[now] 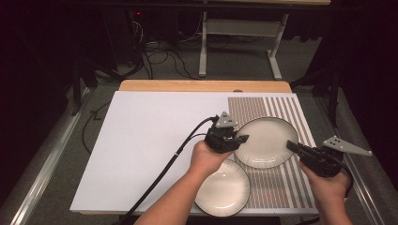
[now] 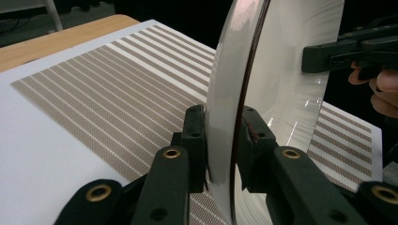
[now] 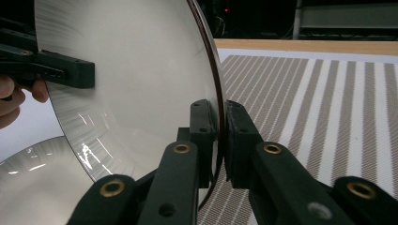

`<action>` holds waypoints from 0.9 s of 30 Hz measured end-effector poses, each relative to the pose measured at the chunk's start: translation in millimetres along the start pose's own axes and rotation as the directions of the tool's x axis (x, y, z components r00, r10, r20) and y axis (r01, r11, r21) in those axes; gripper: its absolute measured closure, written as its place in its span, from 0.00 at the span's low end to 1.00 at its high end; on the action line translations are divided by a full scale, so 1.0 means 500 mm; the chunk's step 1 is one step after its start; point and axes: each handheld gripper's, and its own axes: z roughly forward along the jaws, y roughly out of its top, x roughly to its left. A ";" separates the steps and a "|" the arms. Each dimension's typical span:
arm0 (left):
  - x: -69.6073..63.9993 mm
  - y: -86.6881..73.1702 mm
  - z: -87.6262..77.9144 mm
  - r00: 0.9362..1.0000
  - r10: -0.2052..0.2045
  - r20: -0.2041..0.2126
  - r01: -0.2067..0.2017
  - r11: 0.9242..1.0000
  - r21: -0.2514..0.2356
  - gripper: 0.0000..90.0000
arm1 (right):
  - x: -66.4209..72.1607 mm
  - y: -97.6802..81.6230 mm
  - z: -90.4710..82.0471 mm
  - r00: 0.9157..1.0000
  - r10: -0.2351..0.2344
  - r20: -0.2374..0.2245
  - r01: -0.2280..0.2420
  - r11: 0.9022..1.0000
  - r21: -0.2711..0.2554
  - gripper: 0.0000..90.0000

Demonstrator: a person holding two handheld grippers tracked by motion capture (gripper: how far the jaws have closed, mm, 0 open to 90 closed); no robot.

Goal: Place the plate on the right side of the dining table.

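Note:
A cream plate with a dark rim (image 1: pixel 265 143) hangs over the striped mat, held at both sides. My left gripper (image 1: pixel 241 139) is shut on its left rim, and my right gripper (image 1: pixel 291 146) is shut on its right rim. In the left gripper view the plate (image 2: pixel 281 70) stands edge-on between the left gripper's (image 2: pixel 223 140) pads, with the right gripper (image 2: pixel 338 54) at its far rim. The right gripper view has the plate (image 3: pixel 141 84) clamped in the right gripper (image 3: pixel 220 136), and the left gripper (image 3: pixel 56 70) on the opposite rim. A second, similar plate (image 1: pixel 223 187) lies on the table below the left hand.
A brown-and-white striped mat (image 1: pixel 281 112) covers the right part of a white sheet (image 1: pixel 150 140) on the wooden table (image 1: pixel 202 86). The left gripper's cable (image 1: pixel 159 178) trails across the sheet to the front edge. A table frame and cables stand on the floor behind.

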 end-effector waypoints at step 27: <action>0.024 -0.011 0.141 0.999 -0.043 0.023 0.040 0.992 0.117 0.79 | -0.074 -0.041 0.001 0.994 0.021 0.112 -0.028 0.998 0.060 0.95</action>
